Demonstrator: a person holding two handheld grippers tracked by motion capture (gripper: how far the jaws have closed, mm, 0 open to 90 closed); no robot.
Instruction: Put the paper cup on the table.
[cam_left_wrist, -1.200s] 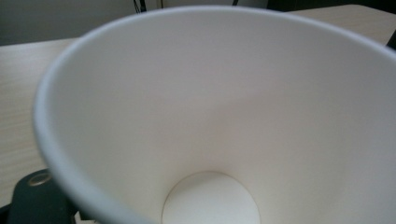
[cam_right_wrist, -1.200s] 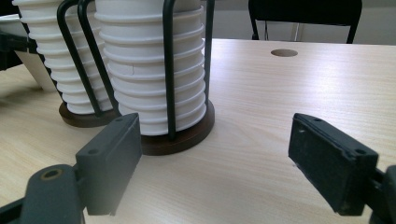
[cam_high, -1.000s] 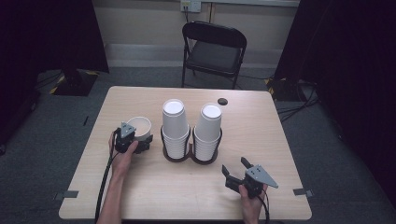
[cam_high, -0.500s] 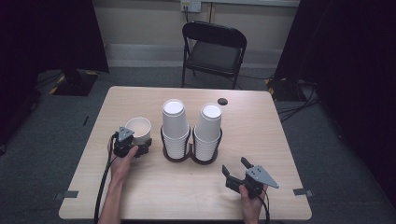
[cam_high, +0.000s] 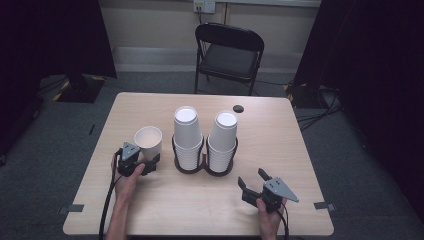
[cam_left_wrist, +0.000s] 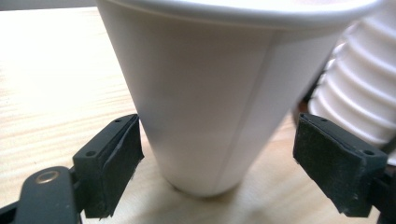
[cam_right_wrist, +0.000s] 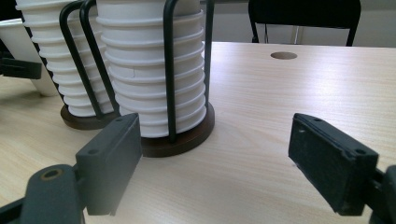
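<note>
While the left claw (cam_high: 150, 165) sat low on the counter (cam_high: 280, 145), its jaws stood on either side of the cup (cam_high: 148, 141) — open, with a gap showing between each pad and the cup wall in the left gripper view. That cup (cam_left_wrist: 219, 102) stood upright on its base, mouth up, at the left part of the counter, just beside the left stack (cam_high: 188, 135) in the rack (cam_high: 204, 169). In the left gripper view the left pad (cam_left_wrist: 114, 163) lay close to the cup's lower wall and the right pad (cam_left_wrist: 338, 165) stood farther off, with the ribbed rims of a stack (cam_left_wrist: 359, 93) behind it.

The rack held two stacks of upturned cups side by side near the counter's middle; the right stack (cam_high: 223, 140) stood slightly lower than the left one. Black wire hoops (cam_right_wrist: 170, 70) rose around each stack from round dark bases (cam_right_wrist: 187, 135).

At the near right of the counter, the right claw (cam_high: 255, 182) was held in a hand (cam_high: 270, 215), jaws spread wide with nothing between them — bare wood showed between the pads in the right gripper view. It was well apart from the cup and pointed toward the rack. A small dark hole (cam_high: 238, 108) marked the far side of the counter, and a folding chair (cam_high: 227, 55) stood beyond it.
</note>
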